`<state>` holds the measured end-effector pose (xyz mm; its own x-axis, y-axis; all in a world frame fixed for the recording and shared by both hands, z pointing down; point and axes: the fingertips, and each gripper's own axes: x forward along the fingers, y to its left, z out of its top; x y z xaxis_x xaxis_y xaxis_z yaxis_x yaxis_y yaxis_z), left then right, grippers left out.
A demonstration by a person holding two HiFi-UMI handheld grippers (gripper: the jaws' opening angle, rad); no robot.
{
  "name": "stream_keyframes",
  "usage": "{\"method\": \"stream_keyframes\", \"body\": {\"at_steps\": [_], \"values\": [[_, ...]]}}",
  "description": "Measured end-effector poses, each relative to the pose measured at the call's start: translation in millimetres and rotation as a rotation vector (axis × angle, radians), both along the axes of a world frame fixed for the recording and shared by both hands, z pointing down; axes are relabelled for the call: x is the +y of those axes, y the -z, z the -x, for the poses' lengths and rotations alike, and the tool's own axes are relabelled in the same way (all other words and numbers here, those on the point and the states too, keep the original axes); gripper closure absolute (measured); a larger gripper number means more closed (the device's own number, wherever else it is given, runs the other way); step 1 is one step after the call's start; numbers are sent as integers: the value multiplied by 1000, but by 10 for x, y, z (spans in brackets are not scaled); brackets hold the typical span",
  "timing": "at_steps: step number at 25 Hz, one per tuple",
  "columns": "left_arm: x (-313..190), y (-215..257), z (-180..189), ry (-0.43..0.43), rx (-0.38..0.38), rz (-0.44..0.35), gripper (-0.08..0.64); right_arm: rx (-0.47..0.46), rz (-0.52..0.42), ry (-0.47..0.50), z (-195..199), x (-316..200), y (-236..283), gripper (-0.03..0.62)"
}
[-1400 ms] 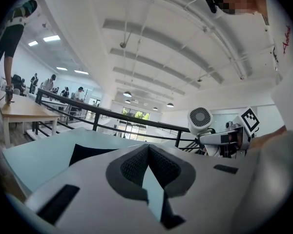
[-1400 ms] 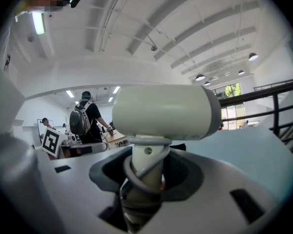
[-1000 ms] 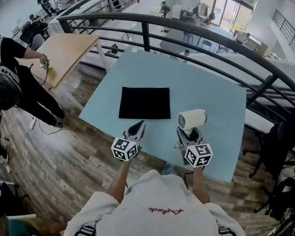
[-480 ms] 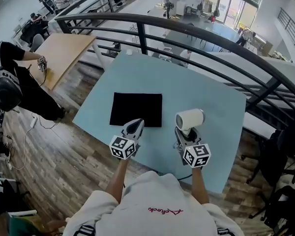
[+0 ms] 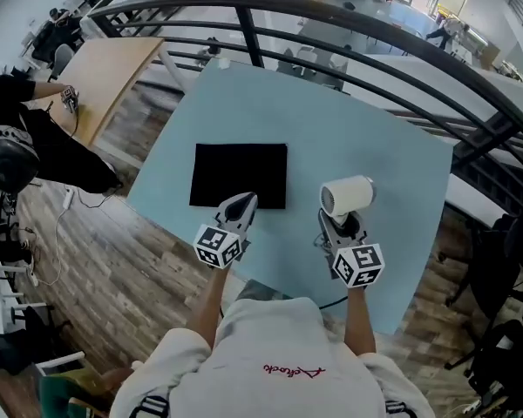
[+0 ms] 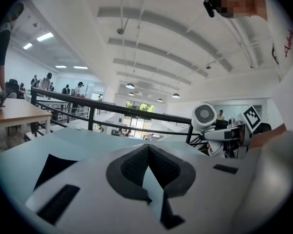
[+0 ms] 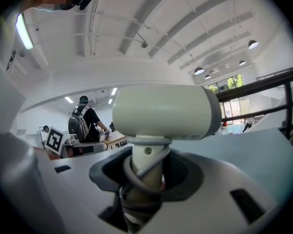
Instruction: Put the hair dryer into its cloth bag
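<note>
A flat black cloth bag (image 5: 239, 175) lies on the light blue table (image 5: 349, 138); its dark corner (image 6: 56, 164) shows low at the left of the left gripper view. My left gripper (image 5: 239, 205) hovers at the bag's near edge, shut, with nothing between its jaws. My right gripper (image 5: 341, 226) is shut on the handle (image 7: 145, 177) of a white hair dryer (image 5: 346, 196), held upright above the table to the right of the bag. Its cord is wound round the handle. The dryer's barrel (image 7: 165, 112) fills the right gripper view, and its grille (image 6: 204, 116) shows at the right of the left gripper view.
A dark metal railing (image 5: 331, 24) curves round behind the table. A wooden table (image 5: 113, 72) stands at the far left, with a person in black (image 5: 35, 138) beside it. Wooden floor lies below the table's near edge.
Both grippers have moved forward over the table; the left now reaches the bag's near edge. The dryer has travelled with the right gripper. Neither gripper's jaws changed.
</note>
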<state>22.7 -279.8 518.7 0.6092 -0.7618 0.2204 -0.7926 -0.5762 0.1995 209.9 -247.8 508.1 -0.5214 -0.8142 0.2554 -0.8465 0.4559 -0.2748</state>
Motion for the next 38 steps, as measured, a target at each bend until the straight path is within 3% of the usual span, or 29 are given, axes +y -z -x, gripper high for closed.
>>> {"method": "stream_keyframes", "body": {"at_steps": [12, 19, 26, 28, 30, 34, 38], "values": [[-395, -515, -7, -60, 12, 93, 554, 143, -37, -20, -129, -595, 36, 403], [-443, -887, -64, -60, -7, 185, 552, 156, 29, -13, 8, -554, -223, 403], [-457, -1394, -382, -77, -94, 280, 540, 123, 107, -13, -64, -449, -582, 403], [-454, -1573, -503, -85, -135, 316, 436, 107, 121, -17, -138, -430, -653, 403], [-455, -1748, -600, -84, -192, 344, 408, 92, 135, -19, -214, -411, -714, 403], [-479, -1974, -690, -49, -306, 367, 408, 83, 147, -19, -356, -387, -776, 403], [-483, -2161, -716, -14, -343, 410, 408, 75, 161, -25, -475, -359, -839, 403]]}}
